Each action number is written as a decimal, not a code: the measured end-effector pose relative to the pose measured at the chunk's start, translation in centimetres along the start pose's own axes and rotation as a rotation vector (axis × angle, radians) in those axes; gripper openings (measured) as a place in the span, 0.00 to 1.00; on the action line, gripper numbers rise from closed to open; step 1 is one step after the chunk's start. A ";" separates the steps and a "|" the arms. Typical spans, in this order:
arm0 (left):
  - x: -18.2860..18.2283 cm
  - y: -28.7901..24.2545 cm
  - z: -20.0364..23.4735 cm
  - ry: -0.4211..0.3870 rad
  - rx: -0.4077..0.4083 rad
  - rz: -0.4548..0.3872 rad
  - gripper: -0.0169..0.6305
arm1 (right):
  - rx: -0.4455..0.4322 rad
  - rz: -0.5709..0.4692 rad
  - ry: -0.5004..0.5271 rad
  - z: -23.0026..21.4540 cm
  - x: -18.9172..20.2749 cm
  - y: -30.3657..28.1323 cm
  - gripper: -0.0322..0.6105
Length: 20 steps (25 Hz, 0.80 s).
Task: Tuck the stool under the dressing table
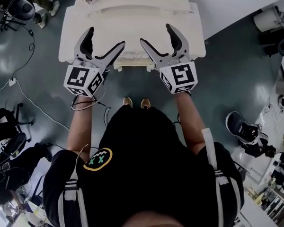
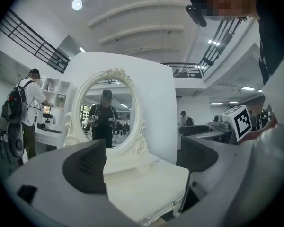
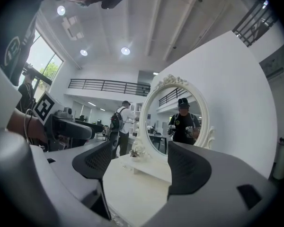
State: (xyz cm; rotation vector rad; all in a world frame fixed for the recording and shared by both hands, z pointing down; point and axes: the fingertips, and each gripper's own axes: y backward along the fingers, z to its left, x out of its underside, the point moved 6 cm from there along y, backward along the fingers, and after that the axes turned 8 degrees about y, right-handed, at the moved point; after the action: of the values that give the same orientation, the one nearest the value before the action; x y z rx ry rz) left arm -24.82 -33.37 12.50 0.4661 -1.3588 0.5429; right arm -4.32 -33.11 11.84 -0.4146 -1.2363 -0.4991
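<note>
Grey left gripper (image 1: 106, 37) and grey right gripper (image 1: 156, 33) side by side, jaws apart, empty; white carved dressing table (image 1: 132, 15) at twelve o'clock, just below both.

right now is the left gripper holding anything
No, the left gripper has its jaws apart, empty, with the dressing table beyond.

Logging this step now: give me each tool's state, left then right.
Left tool: open, holding nothing.
Right tool: open, holding nothing.
</note>
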 end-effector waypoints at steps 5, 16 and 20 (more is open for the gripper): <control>0.4 -0.2 -0.5 -0.026 0.018 0.023 0.66 | -0.019 0.003 0.024 0.6 0.0 0.0 0.54; 0.6 -0.7 -1.2 -0.055 0.024 0.011 0.17 | -0.022 -0.006 0.055 0.8 0.0 0.3 0.18; 0.5 -0.8 -1.7 -0.056 0.052 0.007 0.07 | -0.037 -0.008 0.056 1.2 -0.2 0.4 0.08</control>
State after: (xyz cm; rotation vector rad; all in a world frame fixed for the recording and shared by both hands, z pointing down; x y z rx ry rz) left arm -23.00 -32.91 12.69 0.5219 -1.4028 0.5757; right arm -5.04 -32.14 11.99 -0.4239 -1.1763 -0.5377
